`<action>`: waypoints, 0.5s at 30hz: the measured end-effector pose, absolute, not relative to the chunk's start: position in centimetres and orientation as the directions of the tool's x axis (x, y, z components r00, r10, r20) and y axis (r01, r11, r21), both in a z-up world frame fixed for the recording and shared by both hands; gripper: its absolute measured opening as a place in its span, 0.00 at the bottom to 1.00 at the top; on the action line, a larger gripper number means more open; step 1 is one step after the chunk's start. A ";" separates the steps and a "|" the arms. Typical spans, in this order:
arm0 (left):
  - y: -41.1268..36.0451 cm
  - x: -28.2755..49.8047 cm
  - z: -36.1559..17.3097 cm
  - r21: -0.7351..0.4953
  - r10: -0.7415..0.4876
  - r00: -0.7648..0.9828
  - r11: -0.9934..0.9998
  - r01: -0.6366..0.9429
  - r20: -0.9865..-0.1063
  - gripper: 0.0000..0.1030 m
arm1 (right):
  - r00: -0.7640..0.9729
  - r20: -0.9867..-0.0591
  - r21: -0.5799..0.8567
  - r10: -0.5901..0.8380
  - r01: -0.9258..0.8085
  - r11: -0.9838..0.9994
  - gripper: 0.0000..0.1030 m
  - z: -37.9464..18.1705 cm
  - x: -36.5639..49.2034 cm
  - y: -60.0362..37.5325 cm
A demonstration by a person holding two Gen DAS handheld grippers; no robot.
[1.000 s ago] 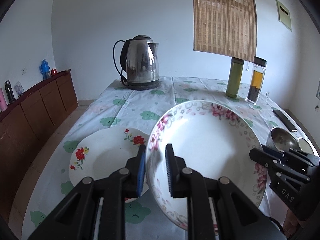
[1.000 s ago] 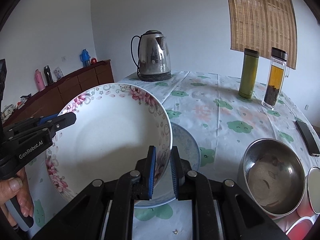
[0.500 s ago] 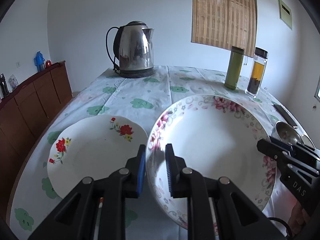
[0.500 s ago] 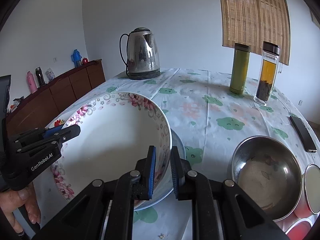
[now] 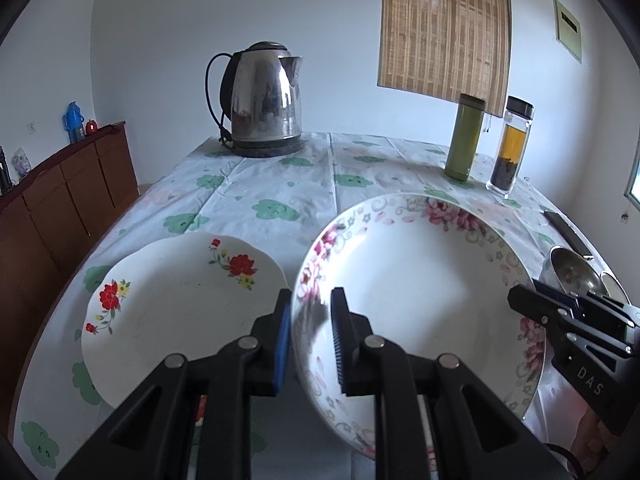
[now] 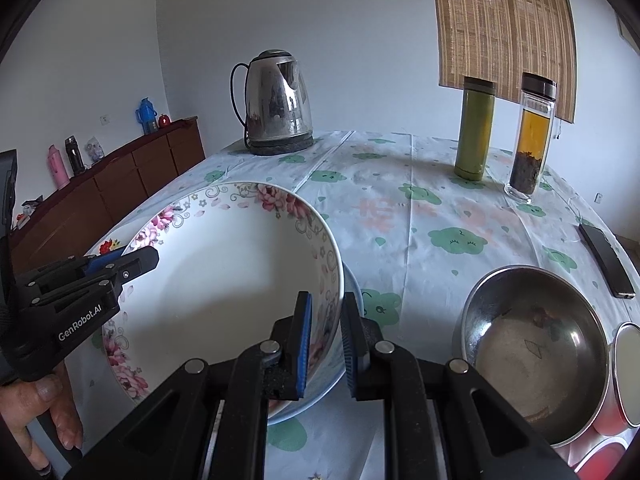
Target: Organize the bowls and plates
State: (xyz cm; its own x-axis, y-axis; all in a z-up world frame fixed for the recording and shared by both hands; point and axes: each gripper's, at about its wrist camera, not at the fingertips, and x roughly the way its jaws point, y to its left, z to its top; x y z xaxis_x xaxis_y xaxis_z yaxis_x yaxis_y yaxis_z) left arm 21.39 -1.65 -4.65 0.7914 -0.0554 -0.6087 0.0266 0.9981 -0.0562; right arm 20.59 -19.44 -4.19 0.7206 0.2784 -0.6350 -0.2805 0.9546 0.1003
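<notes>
Two grippers clamp one big pink-flowered bowl (image 5: 420, 280) from opposite rim sides. Left gripper (image 5: 310, 332): fingers (image 5: 283, 340) pinching the bowl's left rim, blue pad outside, black ribbed pad inside. Right gripper (image 6: 325, 340): fingers (image 6: 303, 340) pinching the right rim, blue pad inside the bowl, other pad outside. Each gripper also shows in the other's view, at the far rim of the bowl. Part of a hand (image 6: 48, 408) shows under the left gripper's handle in the right wrist view.

Bowl sits tilted, low over the bench (image 6: 400, 208), over a pale blue dish (image 6: 354, 284) whose edge peeks out beneath its right side; contact between them cannot be told. Just left of the bowl lies a white plate with red flowers (image 5: 180, 304), flat on the bench; rims look close, touching unclear.

Right of the bowl: steel bowl (image 6: 532, 344), some residue inside, and next to it a cup with a red body (image 6: 628, 376) at the frame edge. Far end: steel kettle (image 5: 262, 100), green flask (image 5: 466, 138), glass tea bottle (image 5: 510, 146). Dark phone-like slab (image 6: 606, 260) near the right edge. Bench has a cloth with a green cloud print. Wooden sideboard (image 5: 60, 200) along the left wall.
</notes>
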 end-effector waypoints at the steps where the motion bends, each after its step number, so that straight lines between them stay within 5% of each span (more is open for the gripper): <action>1: -1.6 21.4 -4.7 -0.058 -0.058 0.791 0.998 0.028 -0.609 0.15 | 0.719 -0.637 0.100 0.278 -0.280 0.955 0.15 -4.3 20.7 -19.5; 15: -1.8 22.2 -5.4 -0.071 -0.082 0.779 0.996 0.048 -0.621 0.15 | 0.710 -0.656 0.092 0.256 -0.261 0.961 0.15 -5.1 21.4 -19.5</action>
State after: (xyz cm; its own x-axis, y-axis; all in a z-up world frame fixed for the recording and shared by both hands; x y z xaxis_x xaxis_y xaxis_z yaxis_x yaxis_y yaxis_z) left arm 22.17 -1.76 -5.41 0.7793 -0.0816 -0.6213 0.0475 0.9963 -0.0712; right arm 21.36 -19.53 -5.06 0.7103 0.2560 -0.6556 -0.2614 0.9608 0.0920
